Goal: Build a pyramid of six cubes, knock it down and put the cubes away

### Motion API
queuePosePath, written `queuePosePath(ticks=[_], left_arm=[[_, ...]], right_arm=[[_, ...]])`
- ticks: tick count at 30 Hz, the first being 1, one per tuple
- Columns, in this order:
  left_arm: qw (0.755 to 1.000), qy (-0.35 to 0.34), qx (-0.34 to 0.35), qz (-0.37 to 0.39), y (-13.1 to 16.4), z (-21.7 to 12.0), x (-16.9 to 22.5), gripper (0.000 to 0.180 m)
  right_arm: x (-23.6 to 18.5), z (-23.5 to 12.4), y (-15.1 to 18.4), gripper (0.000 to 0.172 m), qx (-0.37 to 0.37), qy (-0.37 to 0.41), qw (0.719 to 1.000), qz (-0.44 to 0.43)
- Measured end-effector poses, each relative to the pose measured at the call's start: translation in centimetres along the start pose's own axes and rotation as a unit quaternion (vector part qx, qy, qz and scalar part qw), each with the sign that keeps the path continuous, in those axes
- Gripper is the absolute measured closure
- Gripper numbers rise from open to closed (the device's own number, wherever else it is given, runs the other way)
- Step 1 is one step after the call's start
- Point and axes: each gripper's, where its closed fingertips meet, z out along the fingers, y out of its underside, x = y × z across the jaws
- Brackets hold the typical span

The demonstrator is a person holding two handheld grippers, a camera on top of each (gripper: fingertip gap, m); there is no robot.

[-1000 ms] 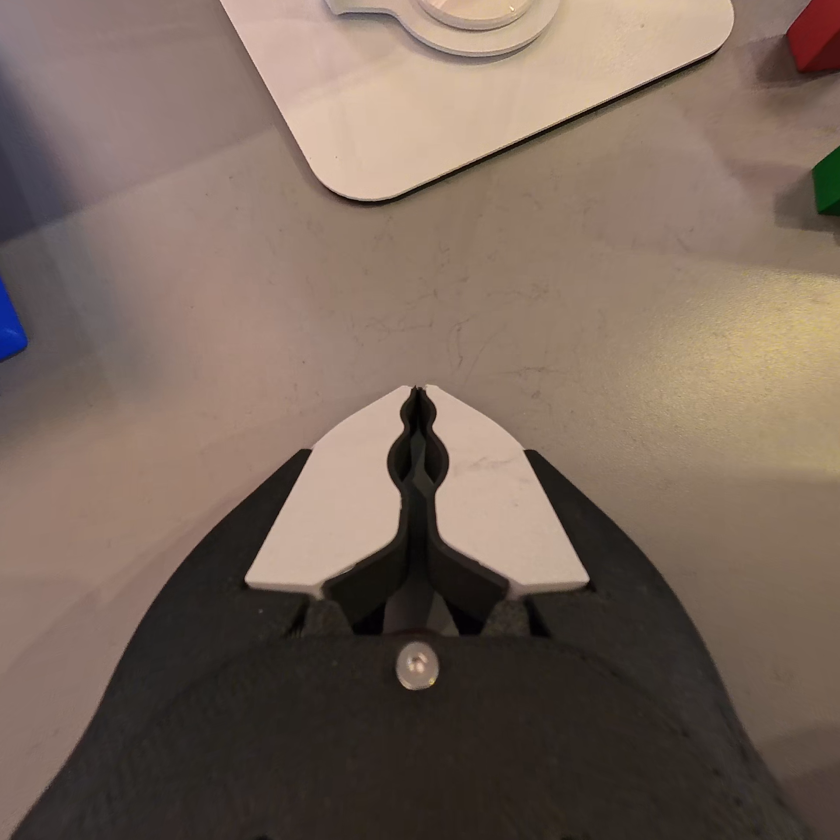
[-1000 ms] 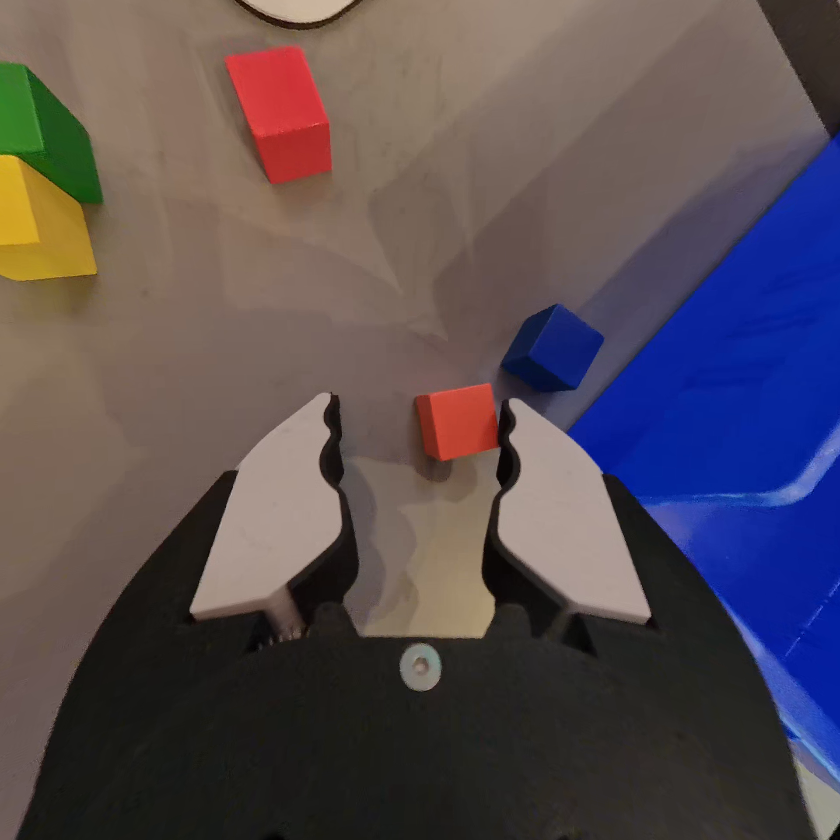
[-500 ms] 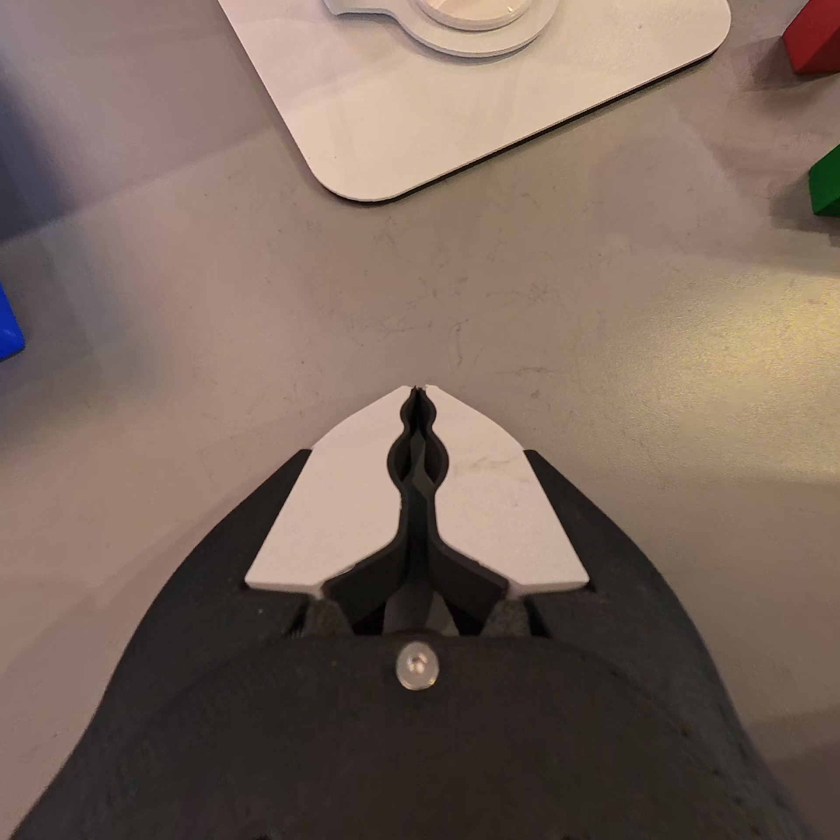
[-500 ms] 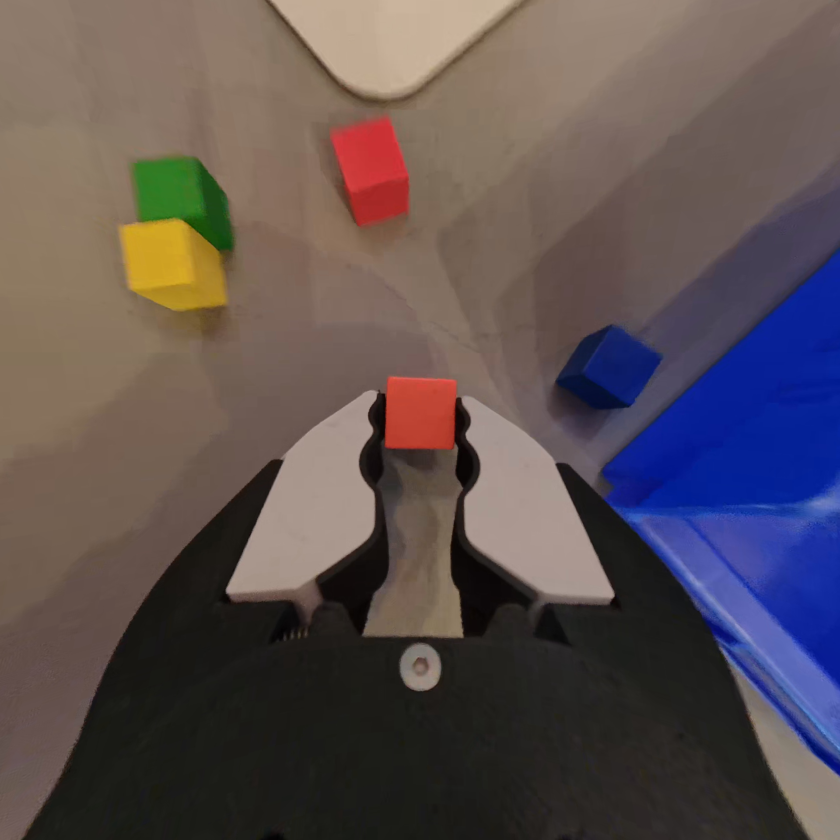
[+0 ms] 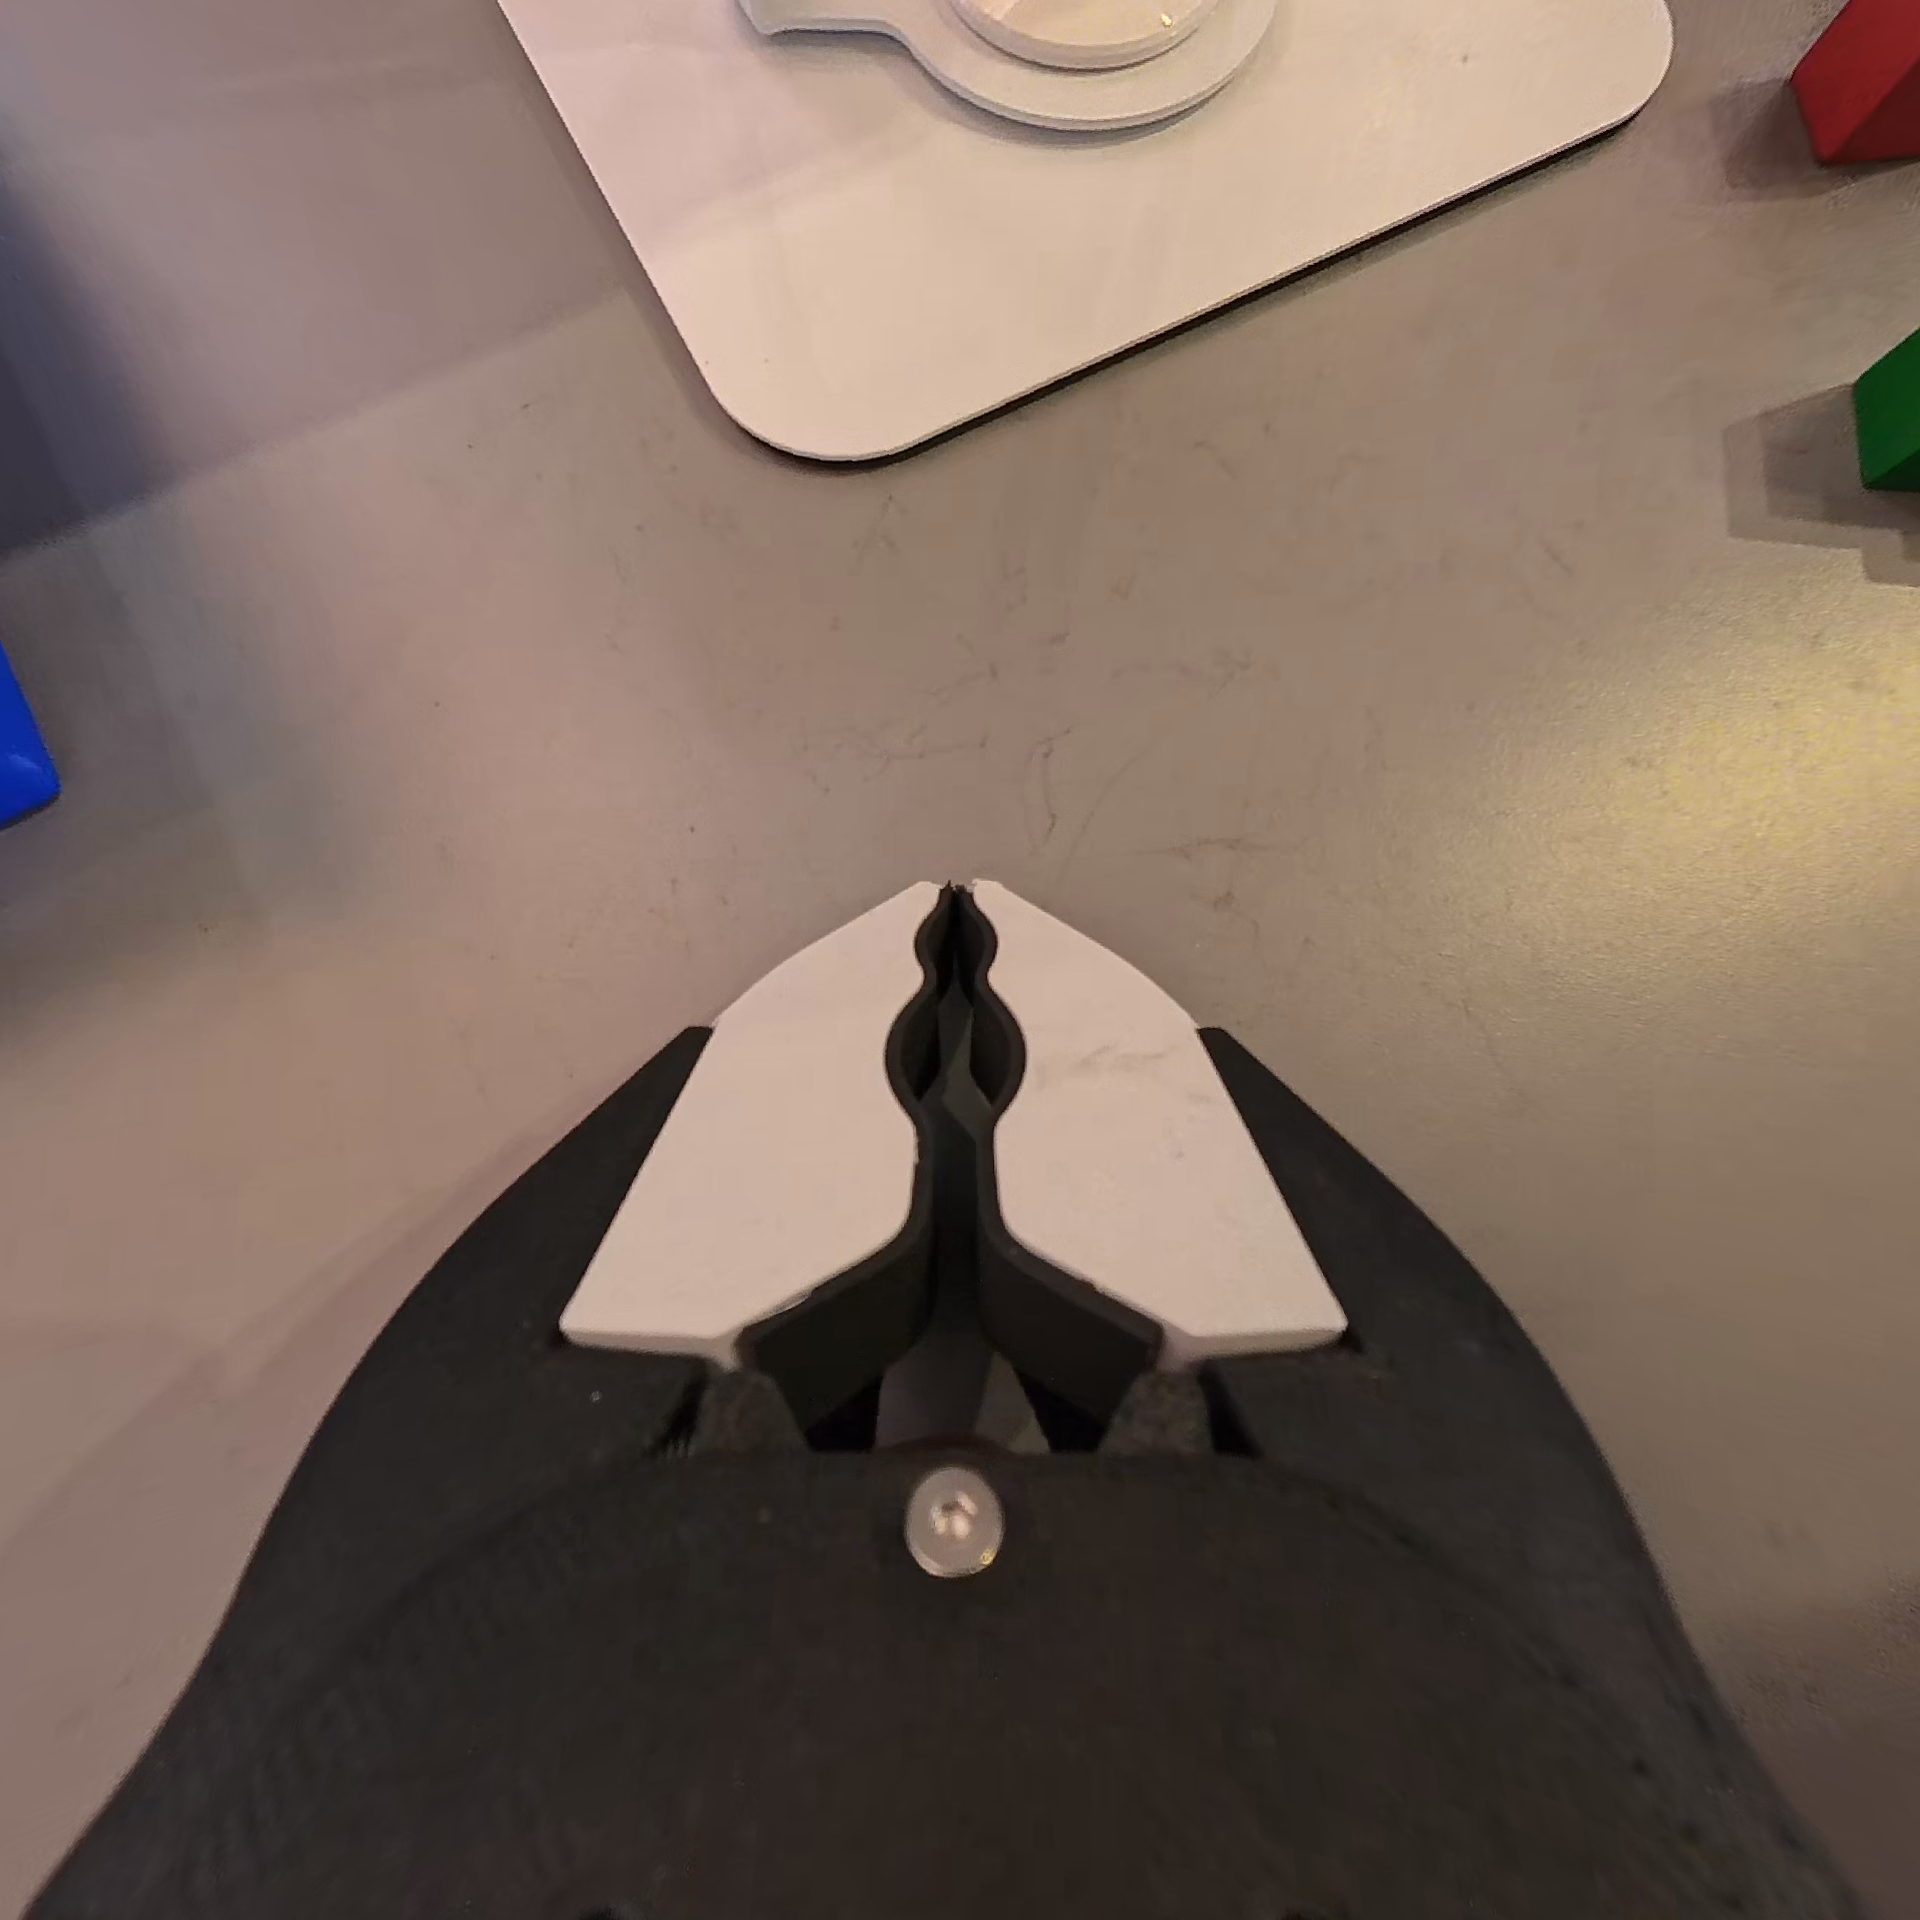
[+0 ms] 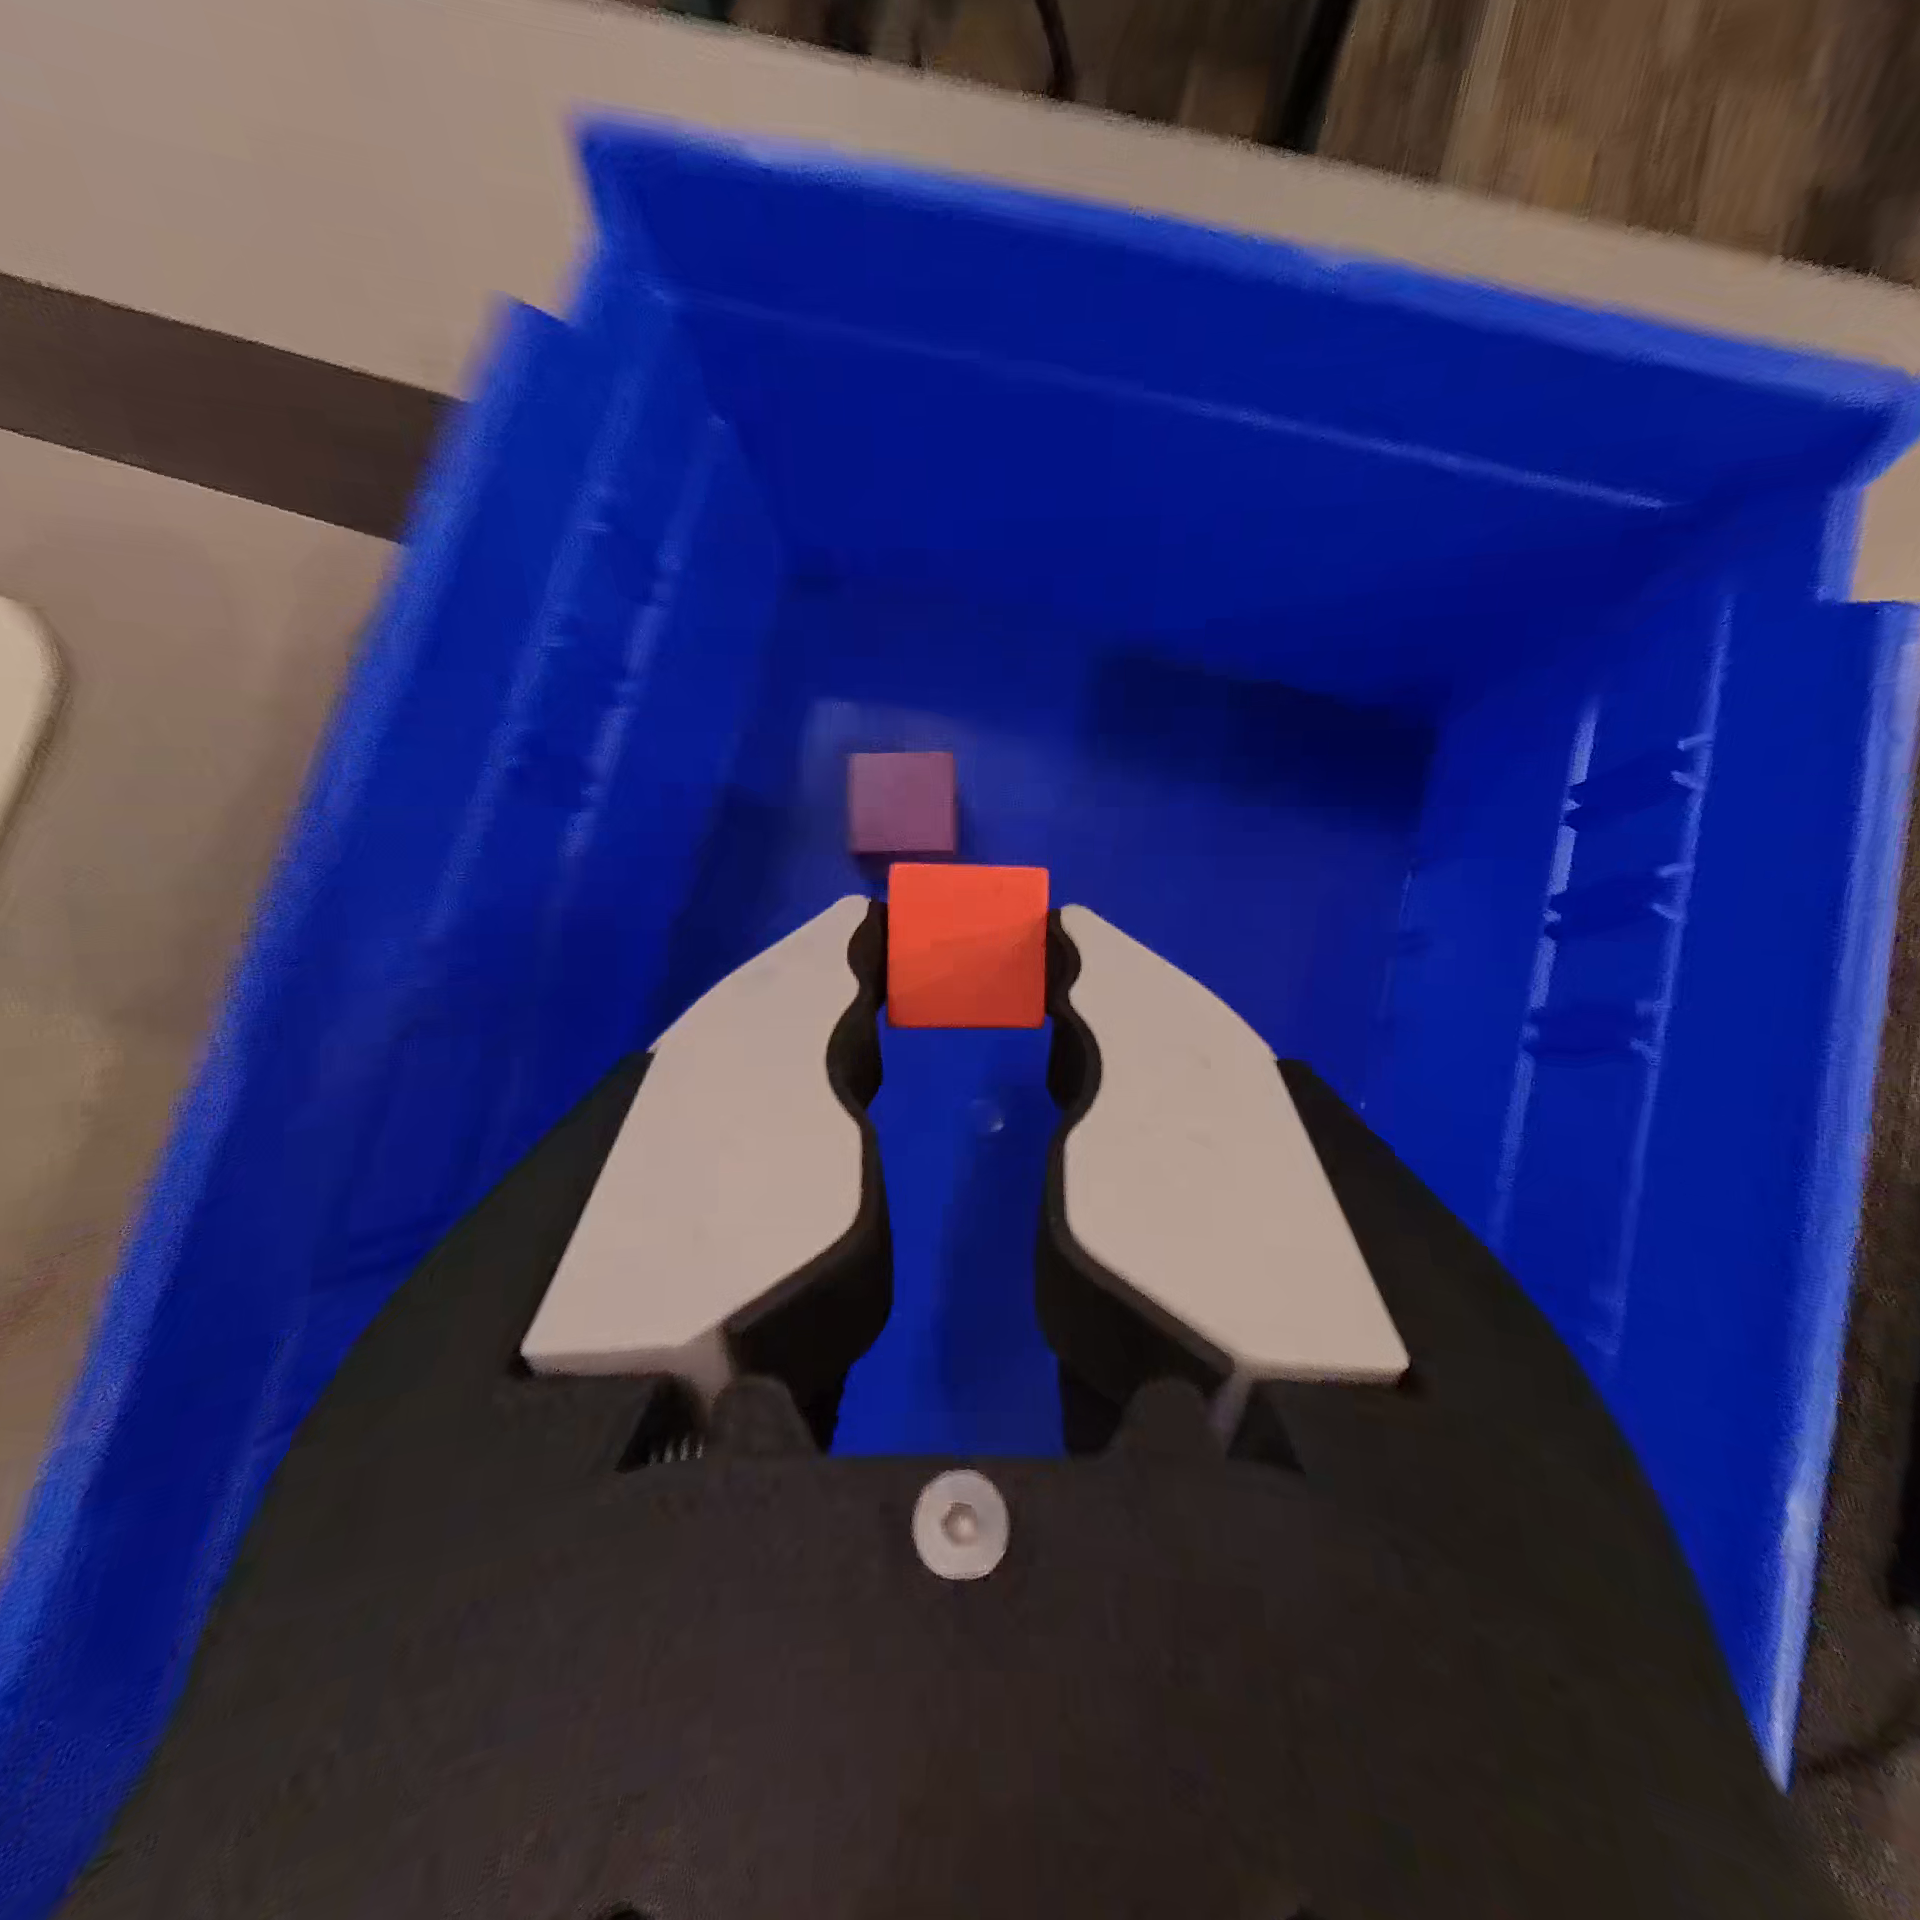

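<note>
Landmark: the blue bin, open-topped and standing on the grey worktop.
Right gripper: held above the bin's open top, looking down into it; its jaws pinch an orange cube, both pads pressed against the cube's opposite sides.
Orange cube: in the air over the bin's floor, at the tips of the right gripper.
Purple cube: lying on the bin's floor, beyond the orange cube and a little to its left in the right wrist view; blurred.
Left gripper: over bare worktop, away from the bin; its jaws are pressed together with nothing between them.
White mat: flat on the worktop ahead of the left gripper, with a round white piece on it.
Red cube: on the worktop at the right edge of the left wrist view, past the mat's corner.
Green cube: on the worktop nearer than the red one, cut off by the same edge.
Blue corner: at the left edge of the left wrist view; what it belongs to cannot be told.
</note>
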Motion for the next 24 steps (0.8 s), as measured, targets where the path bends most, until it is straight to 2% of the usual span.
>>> queuePosePath(ticks=[4, 9, 13, 17, 20, 22, 24], left_arm=[[1.000, -0.001, 0.000, 0.000, 0.0, 0.0, 0.0, 0.180], [1.000, -0.001, 0.000, 0.001, 0.0, 0.0, 0.0, 0.180], [1.000, -0.001, 0.000, 0.000, 0.0, 0.0, -0.1, 0.180], [1.000, -0.001, 0.000, 0.000, 0.0, 0.0, -0.1, 0.180], [1.000, -0.001, 0.000, 0.000, -0.1, 0.0, -0.1, 0.180], [1.000, -0.001, 0.000, 0.000, -0.1, 0.0, -0.1, 0.180], [1.000, -0.001, 0.000, 0.000, -0.1, 0.0, -0.1, 0.180]], right_arm=[[2.6, 3.8, 0.7, 0.143, -0.058, 0.014, 0.998, 0.009], [4.0, 6.2, 2.1, 0.143, -0.103, 0.022, 0.994, 0.014], [4.2, 6.1, 2.3, 0.125, -0.109, 0.023, 0.994, 0.009], [2.9, 1.9, 0.3, 0.125, -0.063, 0.013, 0.997, -0.032], [-1.8, -3.2, -1.6, 0.130, -0.011, -0.048, 0.987, -0.150], [-6.8, -6.8, -1.2, 0.133, 0.002, -0.118, 0.955, -0.271], [-11.4, -9.9, 0.4, 0.133, -0.010, -0.166, 0.905, -0.392]])
